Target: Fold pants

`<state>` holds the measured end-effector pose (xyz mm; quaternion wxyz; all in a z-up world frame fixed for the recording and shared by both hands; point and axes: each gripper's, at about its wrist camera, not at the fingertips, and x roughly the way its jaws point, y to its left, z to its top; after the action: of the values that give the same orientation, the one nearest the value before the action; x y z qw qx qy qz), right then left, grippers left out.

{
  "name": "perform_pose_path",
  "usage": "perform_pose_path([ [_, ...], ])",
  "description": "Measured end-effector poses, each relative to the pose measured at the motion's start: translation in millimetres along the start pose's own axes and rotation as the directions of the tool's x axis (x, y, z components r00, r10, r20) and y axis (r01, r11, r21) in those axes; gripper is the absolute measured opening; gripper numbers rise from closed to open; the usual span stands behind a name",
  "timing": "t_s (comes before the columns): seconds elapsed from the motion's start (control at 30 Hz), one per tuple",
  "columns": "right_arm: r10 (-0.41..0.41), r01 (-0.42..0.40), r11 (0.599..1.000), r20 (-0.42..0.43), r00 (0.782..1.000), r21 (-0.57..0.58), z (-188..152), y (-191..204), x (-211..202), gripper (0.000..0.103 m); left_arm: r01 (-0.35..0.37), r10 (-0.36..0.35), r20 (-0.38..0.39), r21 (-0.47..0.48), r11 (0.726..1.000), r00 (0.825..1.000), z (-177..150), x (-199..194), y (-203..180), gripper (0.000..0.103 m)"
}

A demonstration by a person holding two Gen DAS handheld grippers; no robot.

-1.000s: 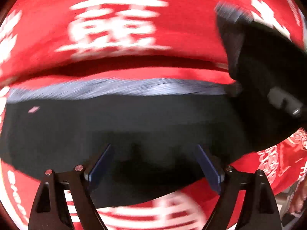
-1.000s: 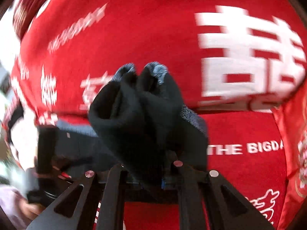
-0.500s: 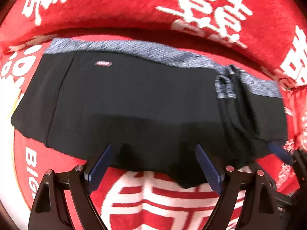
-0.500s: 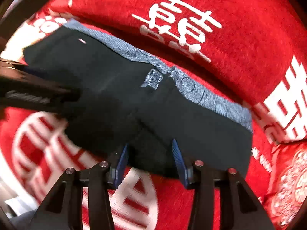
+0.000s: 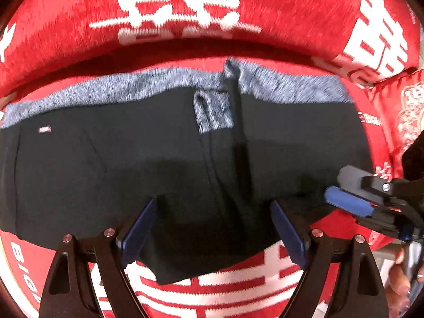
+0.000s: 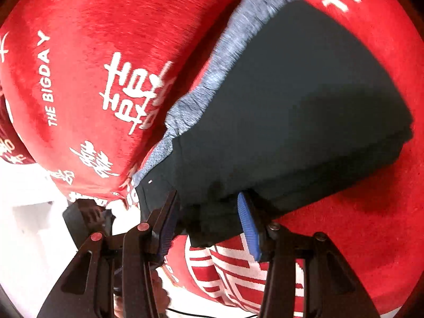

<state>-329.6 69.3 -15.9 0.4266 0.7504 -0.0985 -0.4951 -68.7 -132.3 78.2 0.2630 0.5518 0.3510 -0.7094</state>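
Note:
Black pants (image 5: 132,159) with a grey heathered waistband (image 5: 137,87) lie folded flat on a red cloth with white characters. A folded layer with a grey cuff (image 5: 212,111) lies across the middle. My left gripper (image 5: 214,228) is open and empty, just above the near edge of the pants. My right gripper (image 6: 209,222) is open, its jaws either side of the near edge of the folded pants (image 6: 291,100); it also shows in the left wrist view (image 5: 349,198) at the right edge of the pants.
A red cushion or backrest (image 5: 185,13) with white characters rises behind the pants. It also shows in the right wrist view (image 6: 92,66). A red embroidered pillow (image 5: 402,111) sits at the right. A white surface (image 6: 26,212) lies beyond the red cloth.
The right gripper let go of the bunched pant leg it carried and laid it over the rest. Both grippers have drawn back to the near edge, open.

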Motion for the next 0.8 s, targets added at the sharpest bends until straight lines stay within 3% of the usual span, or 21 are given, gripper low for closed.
perform_pose_path([
  [0.07, 0.014, -0.014, 0.999, 0.0, 1.0, 0.036, 2, -7, 0, 0.049, -0.038, 0.038, 0.009, 0.007, 0.999, 0.999, -1, 9, -2, 0.088],
  [0.3, 0.066, -0.07, 0.994, 0.052, 0.996, 0.08, 7, -12, 3, 0.049, -0.054, 0.055, 0.036, -0.021, 0.998, 0.998, 0, 13, -2, 0.088],
  [0.37, 0.073, -0.08, 0.989, 0.058, 0.996, 0.127, 14, -18, 11, 0.028, -0.068, 0.069, 0.053, -0.015, 0.998, 0.996, -1, 19, -8, 0.088],
  [0.4, 0.059, -0.065, 0.988, 0.049, 0.997, 0.143, 17, -19, 14, 0.005, -0.069, 0.07, 0.058, -0.014, 0.998, 0.996, -4, 21, -5, 0.088],
  [0.53, 0.124, -0.122, 0.992, 0.056, 0.991, -0.027, 15, 18, -5, 0.005, -0.07, 0.072, 0.071, -0.024, 0.997, 0.995, 5, 27, -3, 0.088],
  [0.6, 0.08, -0.078, 0.992, 0.02, 0.997, -0.104, 6, 31, -11, 0.005, -0.07, 0.073, 0.075, -0.035, 0.997, 0.995, 6, 26, 4, 0.088],
  [0.7, 0.037, -0.038, 0.997, -0.022, 0.999, -0.065, -2, 20, 5, 0.005, -0.096, 0.1, 0.069, -0.064, 0.993, 0.993, 2, 18, 17, 0.088],
  [0.8, -0.063, 0.06, 0.997, -0.055, 0.996, -0.053, -5, 2, 34, 0.005, -0.168, 0.173, 0.059, -0.087, 0.982, 0.983, -10, 5, 33, 0.088],
])
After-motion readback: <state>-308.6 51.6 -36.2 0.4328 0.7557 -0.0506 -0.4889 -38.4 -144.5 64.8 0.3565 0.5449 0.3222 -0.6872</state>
